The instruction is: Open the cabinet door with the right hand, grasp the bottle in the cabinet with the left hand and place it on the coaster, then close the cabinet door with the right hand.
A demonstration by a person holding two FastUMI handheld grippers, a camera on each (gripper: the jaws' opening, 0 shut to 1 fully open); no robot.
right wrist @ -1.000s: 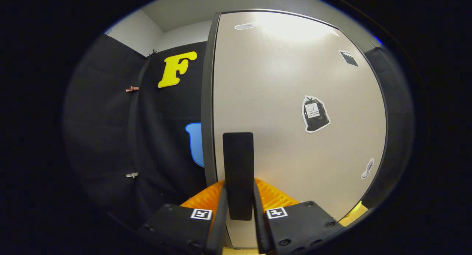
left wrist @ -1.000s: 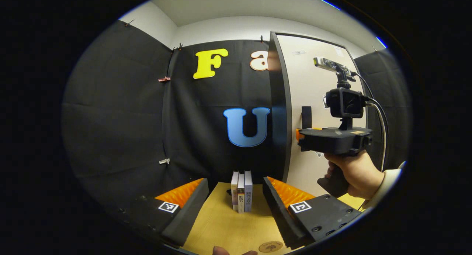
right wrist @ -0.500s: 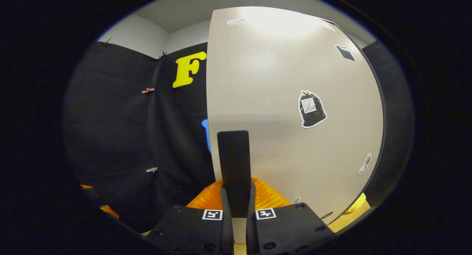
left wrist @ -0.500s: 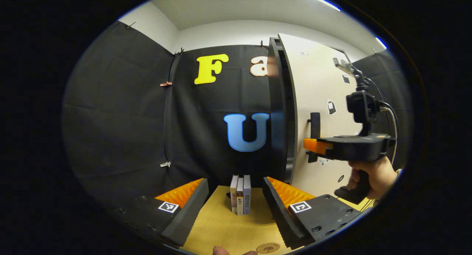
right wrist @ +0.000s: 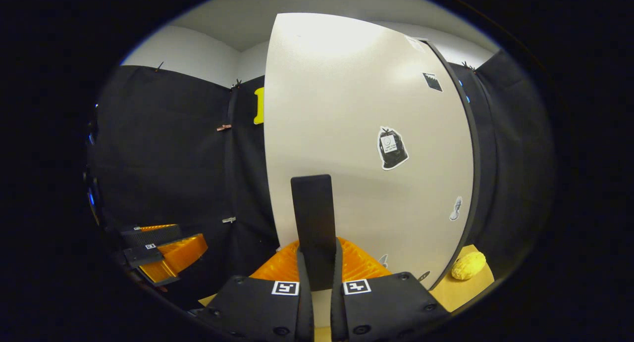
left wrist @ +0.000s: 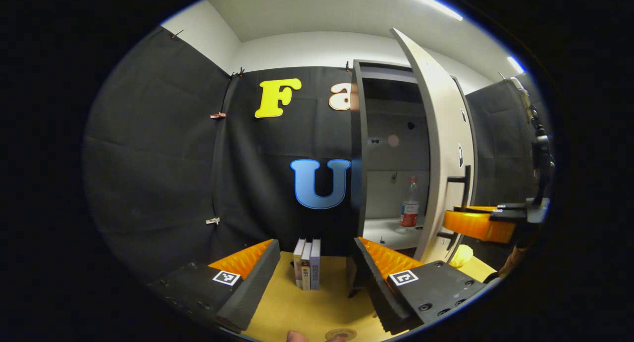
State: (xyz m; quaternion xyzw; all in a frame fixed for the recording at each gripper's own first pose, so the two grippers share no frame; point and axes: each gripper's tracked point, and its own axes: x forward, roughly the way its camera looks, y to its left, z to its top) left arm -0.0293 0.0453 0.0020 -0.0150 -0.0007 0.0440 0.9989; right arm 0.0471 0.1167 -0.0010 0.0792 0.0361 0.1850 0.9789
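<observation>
The right gripper [right wrist: 317, 282] clamps both fingers on the black door handle [right wrist: 313, 228] of the cabinet door [right wrist: 366, 149], which stands ajar. The left gripper [left wrist: 317, 268] hangs with jaws spread wide above the wooden table [left wrist: 302, 307]. Beyond it to the right, the bottle [left wrist: 410, 208] stands upright on the cabinet shelf [left wrist: 391, 231]; the coaster [left wrist: 341, 334] lies just below the fingers.

- Lit from ceiling strips [left wrist: 426, 0]; bright overall.
- Glare on door [right wrist: 346, 50] top, washing it out.
- Dim inside cabinet [left wrist: 396, 114].
- Strong fisheye bending at edges; sharp focus centrally.
</observation>
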